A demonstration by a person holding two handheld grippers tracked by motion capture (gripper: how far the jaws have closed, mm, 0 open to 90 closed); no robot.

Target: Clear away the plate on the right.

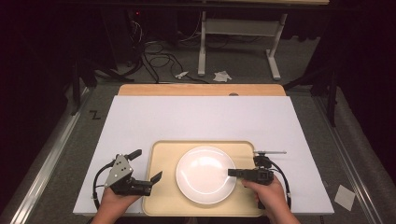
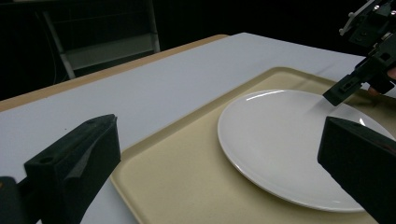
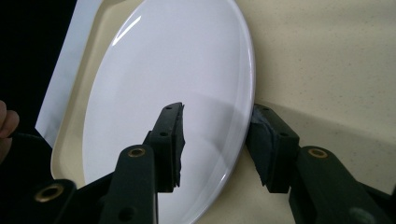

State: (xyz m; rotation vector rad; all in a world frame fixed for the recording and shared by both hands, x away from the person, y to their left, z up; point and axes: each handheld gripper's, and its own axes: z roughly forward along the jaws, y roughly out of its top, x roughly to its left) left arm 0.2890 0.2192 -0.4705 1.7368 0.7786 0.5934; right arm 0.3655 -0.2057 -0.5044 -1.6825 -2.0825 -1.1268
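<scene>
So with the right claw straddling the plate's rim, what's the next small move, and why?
Probably draw the right claw back off the white plate. The plate lies flat on the beige tray; the jaws stand apart on either side of its rim with a gap, so nothing appears gripped.

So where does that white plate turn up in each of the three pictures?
High view: the white plate sits in the middle of the tan tray, low in the picture, between the two grippers.
Left gripper view: the plate lies right of centre on the tray.
Right gripper view: the plate runs from the top down the middle, its rim between the right gripper jaws, which stand apart.
Shared landmark: the tan tray under the plate.
</scene>
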